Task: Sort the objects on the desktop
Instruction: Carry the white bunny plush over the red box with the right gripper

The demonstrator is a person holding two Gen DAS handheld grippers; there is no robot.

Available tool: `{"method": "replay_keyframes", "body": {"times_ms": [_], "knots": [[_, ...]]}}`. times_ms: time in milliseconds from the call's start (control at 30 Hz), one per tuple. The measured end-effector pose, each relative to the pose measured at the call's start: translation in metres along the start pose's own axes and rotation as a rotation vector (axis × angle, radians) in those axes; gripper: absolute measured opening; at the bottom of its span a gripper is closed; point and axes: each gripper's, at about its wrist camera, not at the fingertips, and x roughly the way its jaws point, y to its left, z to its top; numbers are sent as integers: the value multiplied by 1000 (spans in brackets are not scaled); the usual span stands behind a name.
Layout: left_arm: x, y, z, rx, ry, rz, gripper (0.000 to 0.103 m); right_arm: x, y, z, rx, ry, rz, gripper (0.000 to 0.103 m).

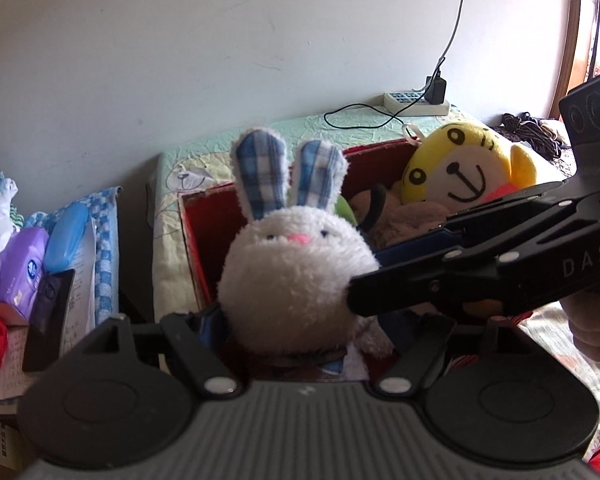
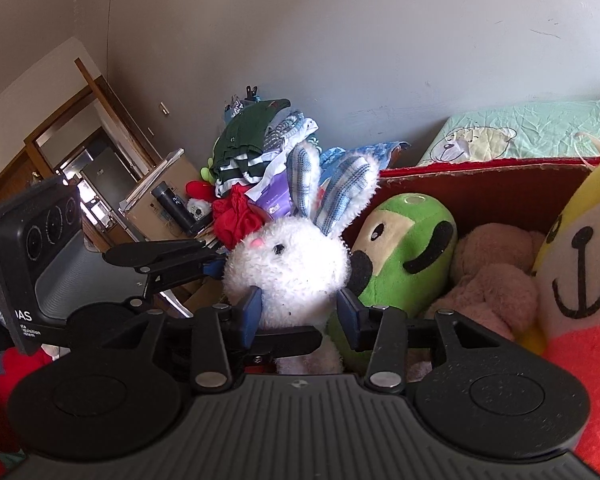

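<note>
White plush rabbit [image 2: 288, 264] with blue-plaid ears, upright over the near-left corner of the red cardboard box [image 2: 480, 184], head above the rim. Right gripper [image 2: 298, 312] has its blue-padded fingers [image 2: 250, 312] either side of the rabbit's body below the head, pressed into the fur, so grasping it. Left gripper [image 1: 288, 320] sits right behind the same rabbit [image 1: 296, 276]; its fingers are mostly hidden by the fur and by the right gripper's arm crossing in front, cannot tell if clenched or released. In the box beside the rabbit: green plush [image 2: 404, 252] touching its right side, pink-brown plush [image 2: 496, 276] next, yellow smiling plush [image 1: 460, 164] at the far end. Box rests on a pale green bear-print bedsheet [image 1: 300, 128]; power strip [image 1: 416, 103] with black adapter by the wall. Left of the box, a heap of clothes [image 2: 260, 140], purple wipes pack [image 1: 22, 264], blue case [image 1: 66, 236], red fabric [image 2: 236, 218].
</note>
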Motion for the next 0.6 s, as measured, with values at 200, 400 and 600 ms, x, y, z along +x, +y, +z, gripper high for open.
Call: {"method": "replay_keyframes", "body": {"times_ms": [200,400,600], "knots": [[-18,-4,2,-11,-41,28,87,-2,-1,0,30,-18,8,39],[-33,-8,4,-19,-64,8,87,6,4,2,33,-11,25,25],[-32,-20,-1,29,-56,1,87,13,-2,1,53,13,22,25]]}}
